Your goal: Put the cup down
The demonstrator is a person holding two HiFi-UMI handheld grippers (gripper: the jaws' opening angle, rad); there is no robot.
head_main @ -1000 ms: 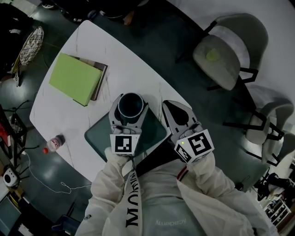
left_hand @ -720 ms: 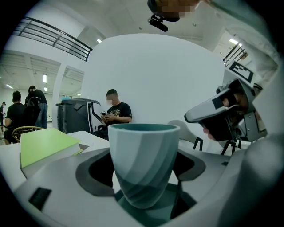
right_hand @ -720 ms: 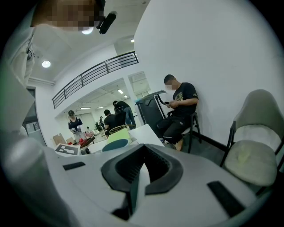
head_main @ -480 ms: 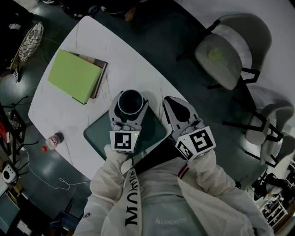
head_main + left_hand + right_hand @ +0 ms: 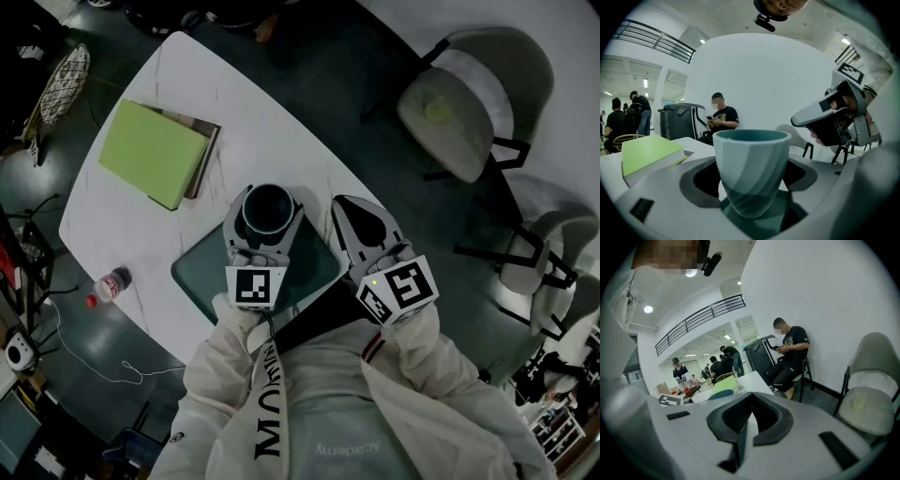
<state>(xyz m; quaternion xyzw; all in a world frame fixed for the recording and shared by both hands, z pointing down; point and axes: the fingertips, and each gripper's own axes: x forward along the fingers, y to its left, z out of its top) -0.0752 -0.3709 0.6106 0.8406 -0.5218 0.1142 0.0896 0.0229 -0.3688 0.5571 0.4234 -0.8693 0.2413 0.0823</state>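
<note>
A teal and pale-grey cup (image 5: 268, 208) stands upright between the jaws of my left gripper (image 5: 266, 219), which is shut on the cup. In the left gripper view the cup (image 5: 751, 168) has its base at a dark green mat (image 5: 754, 224); I cannot tell whether it touches. The mat (image 5: 201, 273) lies on the white table (image 5: 272, 131) near its front edge. My right gripper (image 5: 360, 221) hangs just right of the cup, shut and empty. Seen in the right gripper view, the right gripper (image 5: 749, 417) has its jaws pressed together.
A green book (image 5: 152, 155) lies on a darker book at the table's far left. Two grey chairs (image 5: 464, 94) (image 5: 548, 248) stand to the right. On the floor to the left lie a bottle (image 5: 112, 289) and a racket (image 5: 61, 89). A seated person (image 5: 719, 117) is beyond the table.
</note>
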